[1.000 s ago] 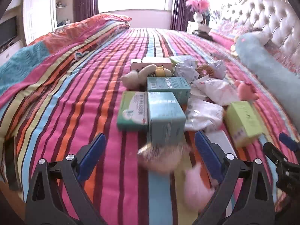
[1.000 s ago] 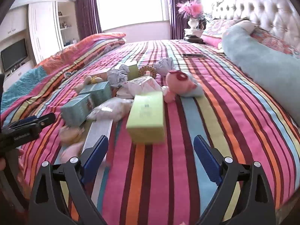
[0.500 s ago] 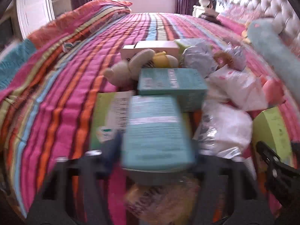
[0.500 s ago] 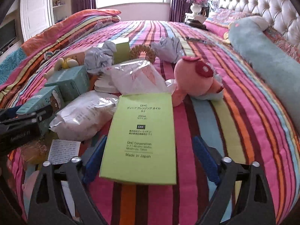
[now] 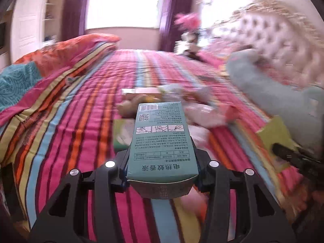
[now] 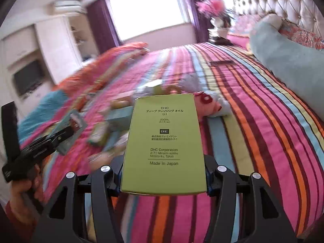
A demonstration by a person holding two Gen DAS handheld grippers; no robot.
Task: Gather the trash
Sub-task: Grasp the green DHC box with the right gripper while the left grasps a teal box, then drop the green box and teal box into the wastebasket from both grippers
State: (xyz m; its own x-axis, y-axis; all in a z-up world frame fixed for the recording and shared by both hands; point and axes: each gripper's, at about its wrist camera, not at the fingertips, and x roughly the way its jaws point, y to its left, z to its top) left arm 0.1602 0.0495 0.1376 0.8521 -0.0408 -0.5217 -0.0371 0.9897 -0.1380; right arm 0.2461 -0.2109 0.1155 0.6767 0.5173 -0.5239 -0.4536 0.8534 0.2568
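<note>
My left gripper [image 5: 162, 172] is shut on a teal carton [image 5: 161, 139] with a barcode and printed text, held lifted above the striped bedspread [image 5: 81, 111]. My right gripper [image 6: 164, 178] is shut on a lime-green DHC carton [image 6: 164, 141], also lifted. In the right wrist view the left gripper [image 6: 48, 141] shows at the left with the teal carton [image 6: 69, 129]. In the left wrist view the green carton [image 5: 273, 133] shows at the right. More boxes, wrappers and crumpled paper [image 5: 166, 93] lie blurred on the bed beyond.
A pink plush pig [image 6: 208, 105] and a tan plush toy [image 5: 129, 105] lie among the litter. A long teal bolster [image 6: 287, 56] runs along the tufted headboard at right. A folded orange quilt [image 5: 66, 50] lies at the far left. A nightstand with pink flowers [image 6: 214, 14] stands beyond.
Both grippers moved forward, closed on their cartons and lifted them off the bed: left took the teal carton, right took the green DHC carton. Both views tilted upward.
</note>
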